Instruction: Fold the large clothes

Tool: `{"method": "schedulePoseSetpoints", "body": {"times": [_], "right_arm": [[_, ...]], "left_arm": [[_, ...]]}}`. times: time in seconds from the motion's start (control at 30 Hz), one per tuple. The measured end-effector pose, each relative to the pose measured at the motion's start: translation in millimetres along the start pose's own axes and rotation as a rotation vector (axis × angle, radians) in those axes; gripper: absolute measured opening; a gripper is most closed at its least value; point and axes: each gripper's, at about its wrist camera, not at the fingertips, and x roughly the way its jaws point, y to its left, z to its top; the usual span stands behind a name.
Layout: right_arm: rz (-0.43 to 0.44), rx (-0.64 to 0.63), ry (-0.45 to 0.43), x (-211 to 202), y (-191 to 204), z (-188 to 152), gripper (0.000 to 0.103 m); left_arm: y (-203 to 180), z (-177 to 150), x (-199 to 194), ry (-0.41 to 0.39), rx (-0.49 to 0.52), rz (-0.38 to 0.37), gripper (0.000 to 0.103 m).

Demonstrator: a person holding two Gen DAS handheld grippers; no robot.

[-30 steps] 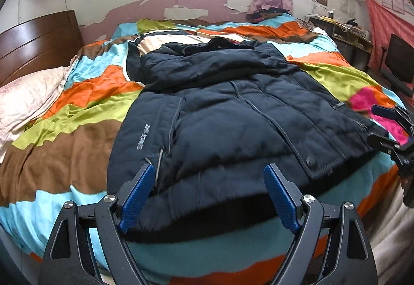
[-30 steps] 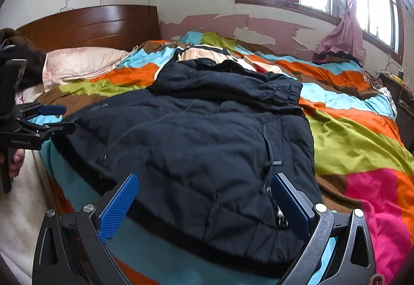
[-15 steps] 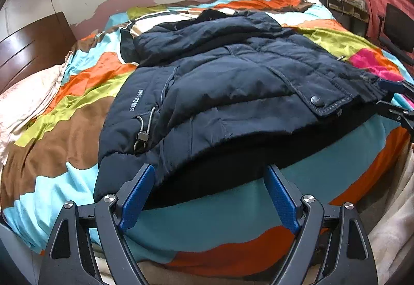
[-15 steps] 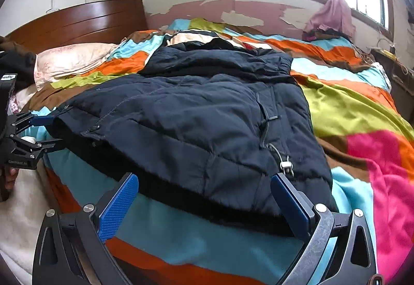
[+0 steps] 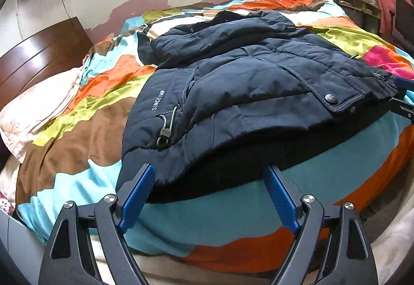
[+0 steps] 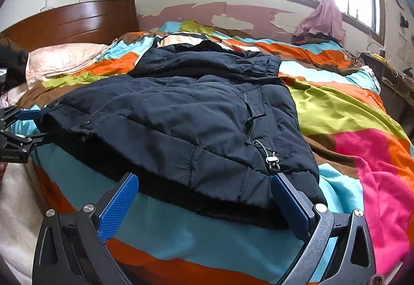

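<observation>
Jacket (image 5: 245, 93) on bedspread (image 5: 77, 145), pillow (image 5: 38, 109) to its left, headboard (image 5: 33, 52) behind pillow

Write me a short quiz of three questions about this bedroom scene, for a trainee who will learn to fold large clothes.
1. True or false: the dark navy padded jacket lies on the colourful striped bedspread.
2. Multiple choice: the left hand-held gripper is A) open, level with the jacket's near hem; B) shut on a sleeve; C) out of view.
3. Fill in: the pale pink pillow lies next to the brown wooden ____.

Key: 1 true; 2 A; 3 headboard. The right hand-held gripper is also open at the near hem.
</observation>
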Motion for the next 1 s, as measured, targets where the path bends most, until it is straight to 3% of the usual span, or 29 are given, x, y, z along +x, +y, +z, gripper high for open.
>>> {"method": "schedulePoseSetpoints", "body": {"times": [0.13,0.33,0.47,0.6,0.73,1.0], "right_arm": [[-0.007,-0.057,0.035,8.4,8.7,-1.8,0.103],[-0.124,-0.243,0.072,24.9,27.9,-4.2,0.103],[-0.134,-0.278,0.066,29.8,28.5,-1.3,0.103],[-0.07,-0.313,0.075,21.7,28.7,-4.2,0.103],[-0.112,-0.402,0.084,24.8,34.2,-15.6,0.103],[-0.186,-0.349,0.004,33.1,26.3,6.9,0.103]], "left_arm": [[-4.0,5.0,18.8,0.055,0.016,0.061,0.082],[-15.5,6.3,25.2,0.023,0.088,0.144,0.084],[-7.5,3.3,24.4,0.022,0.058,0.132,0.084],[-3.0,3.6,17.9,0.014,0.032,0.087,0.084],[1.9,1.6,11.1,0.017,0.025,-0.012,0.084],[-14.1,-1.2,9.6,0.043,0.109,-0.025,0.084]]}}
